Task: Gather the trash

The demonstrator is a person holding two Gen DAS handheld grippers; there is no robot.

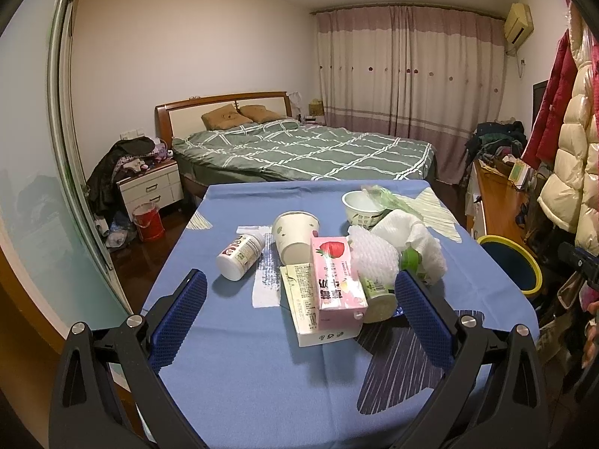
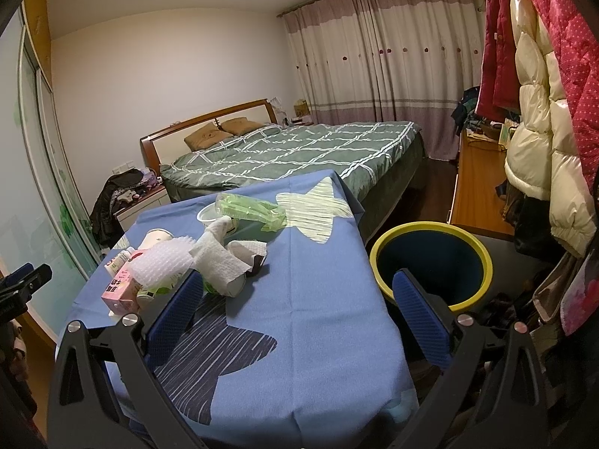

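A: On the blue tablecloth (image 1: 243,355), mid-table, trash pile. Pink strawberry carton (image 1: 337,280) lies across a flat cream box (image 1: 299,299), touching. White pill bottle (image 1: 239,256) on its side, left of them, apart.

B: Paper cup (image 1: 295,235)?

A: Tipped over, mouth toward far end, just behind the carton. Bubble wrap wad (image 1: 370,254) right of carton, touching it. Crumpled paper towel (image 1: 408,235) next to that, over a green-label bottle (image 1: 378,295) lying down.

B: Far end?

A: White bowl (image 1: 361,205) w/ a clear green plastic bag (image 2: 251,209) draped beside/over it. Can't tell if anything's in the bowl.

B: Left gripper (image 1: 299,299)?

A: Jaws spread wide, nothing held. Hovers over near edge of table; blue pads flank the carton + box from the cam's view, no contact visible.

B: Right gripper (image 2: 295,295)?

A: Also wide apart, empty. Straddles the table's right edge: left pad over the cloth near the paper towel, right pad over the bin side.

B: Bin?

A: Round trash bin (image 2: 483,258), yellow rim, dark blue inside, on the floor just beside the table's right edge. Looks like nothing in it, bottom partly hidden.

B: Bg?

A: Bed w/ green plaid cover (image 1: 307,149), curtains (image 1: 408,71), coats (image 2: 539,112) hanging at right.
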